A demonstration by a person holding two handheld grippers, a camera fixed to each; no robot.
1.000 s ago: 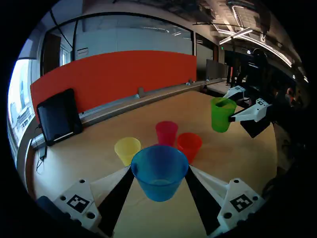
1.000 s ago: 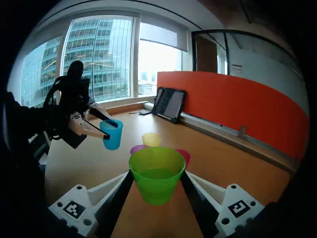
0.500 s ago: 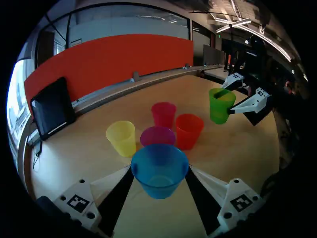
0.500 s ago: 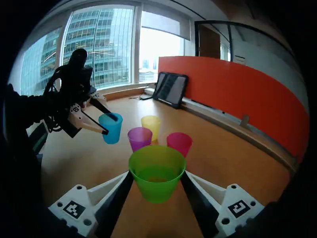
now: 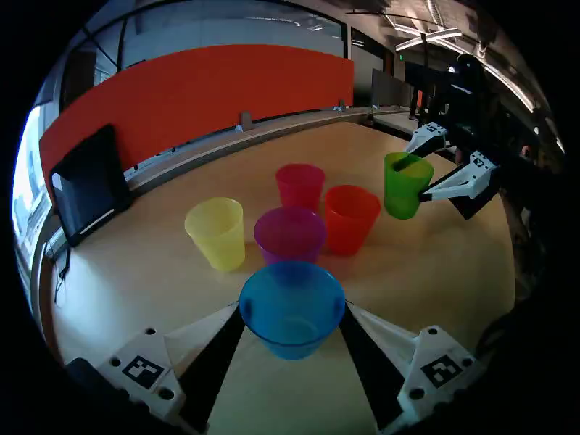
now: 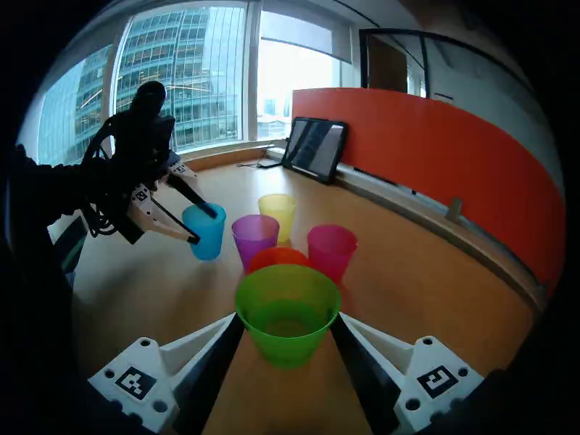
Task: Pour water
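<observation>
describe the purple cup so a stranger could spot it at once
On the wooden table below the orange partition, four cups stand clustered. The purple cup is nearest the blue cup in the left gripper, flanked by a yellow cup and an orange cup; no other is purple.

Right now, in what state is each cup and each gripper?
blue cup: upright, gripped
green cup: upright, gripped
yellow cup: standing upright on the table
purple cup: standing upright
pink cup: standing upright
orange cup: standing upright
left gripper: shut on the blue cup
right gripper: shut on the green cup
</observation>
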